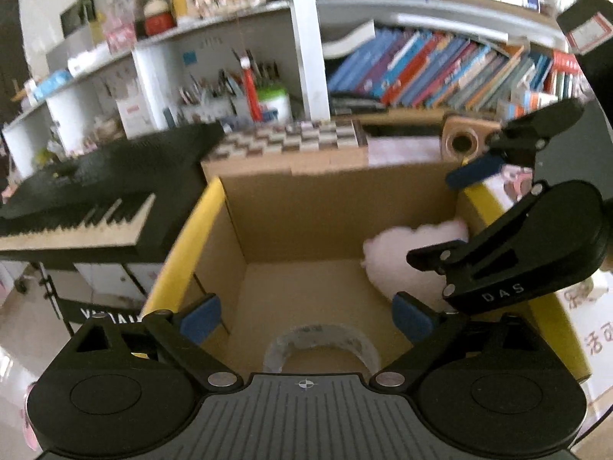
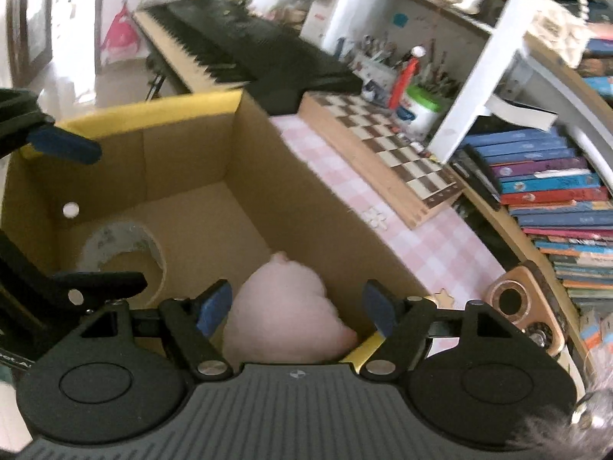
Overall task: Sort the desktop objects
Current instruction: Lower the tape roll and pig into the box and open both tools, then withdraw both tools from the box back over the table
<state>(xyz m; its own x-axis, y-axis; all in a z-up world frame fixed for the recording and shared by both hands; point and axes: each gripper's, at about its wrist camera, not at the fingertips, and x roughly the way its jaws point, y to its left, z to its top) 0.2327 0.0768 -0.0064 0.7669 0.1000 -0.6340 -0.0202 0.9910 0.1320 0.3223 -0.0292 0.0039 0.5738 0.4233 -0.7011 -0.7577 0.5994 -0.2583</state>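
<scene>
An open cardboard box (image 1: 306, 214) with yellow flap edges stands on the desk; it also shows in the right wrist view (image 2: 184, 161). Inside lie a roll of clear tape (image 1: 322, 345), also in the right wrist view (image 2: 122, 249), and a pink plush toy (image 1: 406, 260), also in the right wrist view (image 2: 287, 306). My left gripper (image 1: 306, 318) is open and empty above the tape. My right gripper (image 2: 297, 304) is open and empty above the plush; it shows in the left wrist view (image 1: 436, 214) at the box's right rim.
A wooden chessboard (image 2: 383, 142) lies behind the box on a pink checked cloth (image 2: 402, 230). A wooden toy camera (image 2: 521, 306) sits at the right. A black keyboard piano (image 1: 95, 191) stands to the left. Shelves with books (image 1: 440, 69) and a pen pot (image 2: 417, 107) stand behind.
</scene>
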